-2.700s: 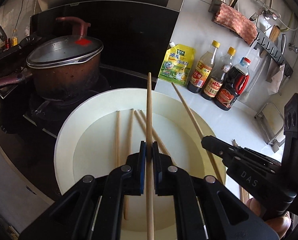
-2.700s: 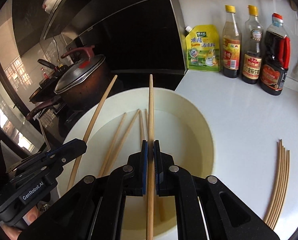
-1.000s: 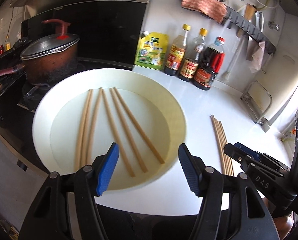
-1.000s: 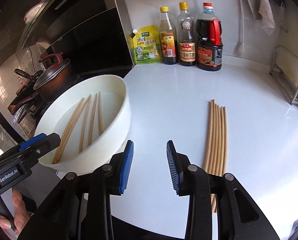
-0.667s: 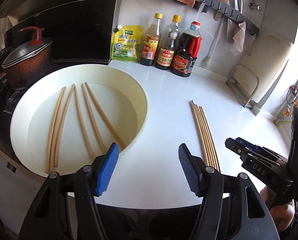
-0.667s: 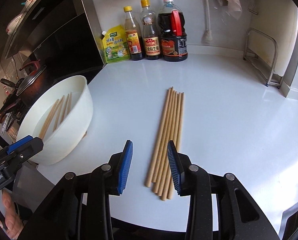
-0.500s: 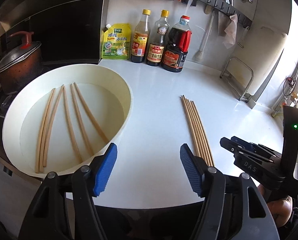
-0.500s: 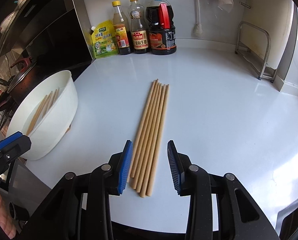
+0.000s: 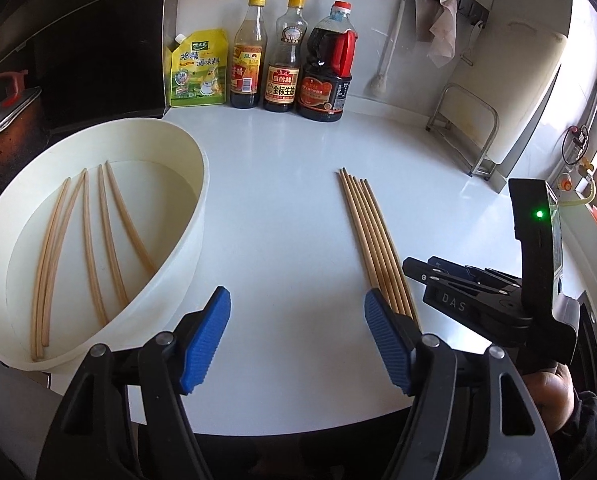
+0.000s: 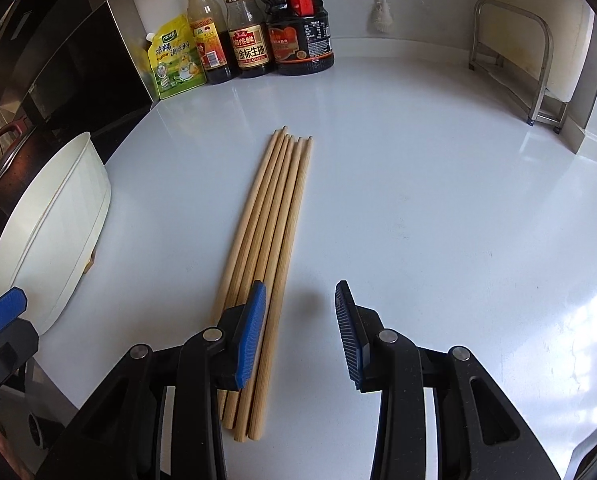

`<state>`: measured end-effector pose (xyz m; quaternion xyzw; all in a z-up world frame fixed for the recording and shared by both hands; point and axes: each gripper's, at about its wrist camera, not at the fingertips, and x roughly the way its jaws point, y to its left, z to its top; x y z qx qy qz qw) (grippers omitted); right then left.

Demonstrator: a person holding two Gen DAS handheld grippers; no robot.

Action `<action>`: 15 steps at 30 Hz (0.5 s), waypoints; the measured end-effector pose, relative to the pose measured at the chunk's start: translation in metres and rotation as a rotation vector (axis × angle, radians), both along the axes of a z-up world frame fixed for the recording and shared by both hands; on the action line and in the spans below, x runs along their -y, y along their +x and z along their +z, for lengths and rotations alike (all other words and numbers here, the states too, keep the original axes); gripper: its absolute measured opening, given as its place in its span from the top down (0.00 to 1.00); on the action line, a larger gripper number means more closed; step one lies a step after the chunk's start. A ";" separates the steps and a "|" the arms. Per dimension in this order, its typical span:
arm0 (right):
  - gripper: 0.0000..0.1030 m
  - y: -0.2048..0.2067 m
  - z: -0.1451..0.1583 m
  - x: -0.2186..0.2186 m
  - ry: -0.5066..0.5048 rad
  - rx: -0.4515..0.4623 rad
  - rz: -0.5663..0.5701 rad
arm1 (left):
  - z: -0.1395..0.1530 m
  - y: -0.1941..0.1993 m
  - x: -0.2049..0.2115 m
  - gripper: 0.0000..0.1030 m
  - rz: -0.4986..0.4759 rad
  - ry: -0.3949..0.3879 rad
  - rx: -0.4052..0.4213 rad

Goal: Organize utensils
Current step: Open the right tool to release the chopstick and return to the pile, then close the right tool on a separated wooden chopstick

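Several wooden chopsticks (image 9: 372,232) lie side by side in a neat row on the white counter; they also show in the right wrist view (image 10: 268,240). Several more chopsticks (image 9: 90,240) lie in the water of a white basin (image 9: 200,208) at the left, whose outer wall shows in the right wrist view (image 10: 54,232). My left gripper (image 9: 296,336) is open and empty over the counter between basin and row. My right gripper (image 10: 300,332) is open and empty, just right of the row's near ends, its left finger over them.
A yellow pouch (image 9: 196,68) and three sauce bottles (image 9: 290,56) stand against the back wall. A metal rack (image 9: 464,128) stands at the right. A lidded pot (image 9: 6,120) sits on the stove at the far left. Towels and utensils hang on a wall rail.
Both grippers let go of the chopsticks they held over the basin, opened, and swung right and back. The row on the counter now lies in front of them.
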<state>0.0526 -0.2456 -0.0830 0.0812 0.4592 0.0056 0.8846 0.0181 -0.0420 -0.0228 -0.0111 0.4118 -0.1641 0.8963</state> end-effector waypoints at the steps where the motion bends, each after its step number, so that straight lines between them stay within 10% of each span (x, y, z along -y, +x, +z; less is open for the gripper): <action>1: 0.66 0.002 -0.001 -0.001 -0.005 -0.001 0.003 | -0.002 0.001 0.001 0.34 -0.002 0.000 -0.005; 15: 0.66 0.012 -0.009 -0.008 -0.116 -0.008 0.022 | -0.023 0.016 0.017 0.34 -0.004 0.010 -0.066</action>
